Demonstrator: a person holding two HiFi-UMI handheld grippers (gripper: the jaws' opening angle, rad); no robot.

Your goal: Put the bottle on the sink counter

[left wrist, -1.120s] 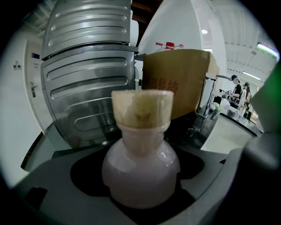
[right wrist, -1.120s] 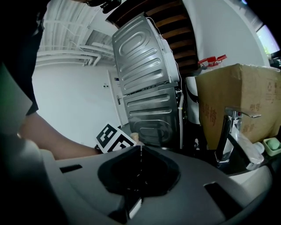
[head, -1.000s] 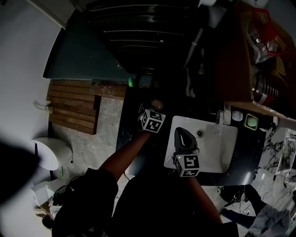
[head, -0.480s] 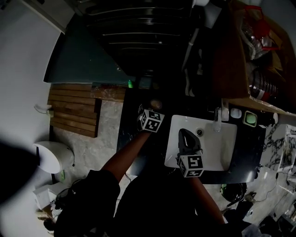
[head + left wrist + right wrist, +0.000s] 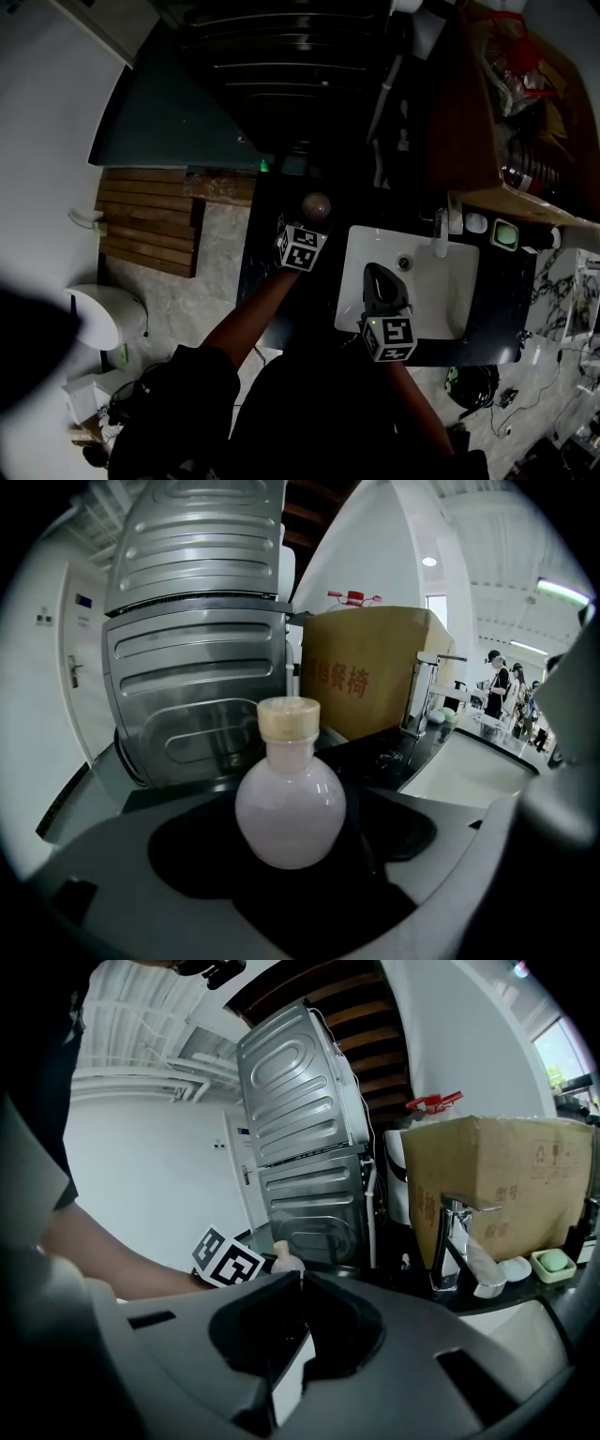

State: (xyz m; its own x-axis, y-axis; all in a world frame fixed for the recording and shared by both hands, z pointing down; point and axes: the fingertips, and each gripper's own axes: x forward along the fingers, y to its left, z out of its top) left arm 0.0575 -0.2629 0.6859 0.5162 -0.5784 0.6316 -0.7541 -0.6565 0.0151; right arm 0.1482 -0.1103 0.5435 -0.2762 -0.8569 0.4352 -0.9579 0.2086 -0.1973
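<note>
Bottle (image 5: pixel 290 794), round pale-lilac body, tan cap, upright on counter (image 5: pixel 398 759), left tool (image 5: pixel 307 228) apart, right tool (image 5: pixel 300 1288) together

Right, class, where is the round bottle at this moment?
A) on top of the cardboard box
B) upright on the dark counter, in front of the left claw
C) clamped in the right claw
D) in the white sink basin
B: the bottle stands upright on the dark counter, with the left claw's jaws spread wide to either side of it; the right claw is shut and empty over the sink.
</note>
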